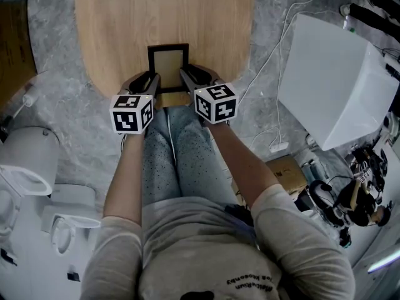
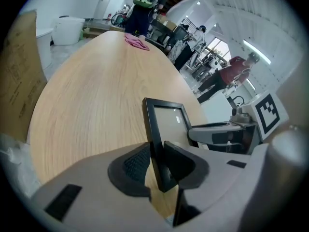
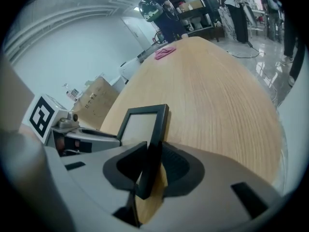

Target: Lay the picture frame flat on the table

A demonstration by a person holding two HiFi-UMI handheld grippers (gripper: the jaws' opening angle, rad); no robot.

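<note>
With my left gripper and right gripper each clamped on a side rail, the picture frame stands up between my jaws above the table, so laying-down seems begun: next I should tip it flat together, then release.

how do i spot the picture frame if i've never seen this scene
Find the rounded near end of the wooden table. Standing just inside that edge is the small picture frame, with the left gripper and right gripper each clamped on one side. Its thin black border around a plain beige panel sets it apart.
</note>
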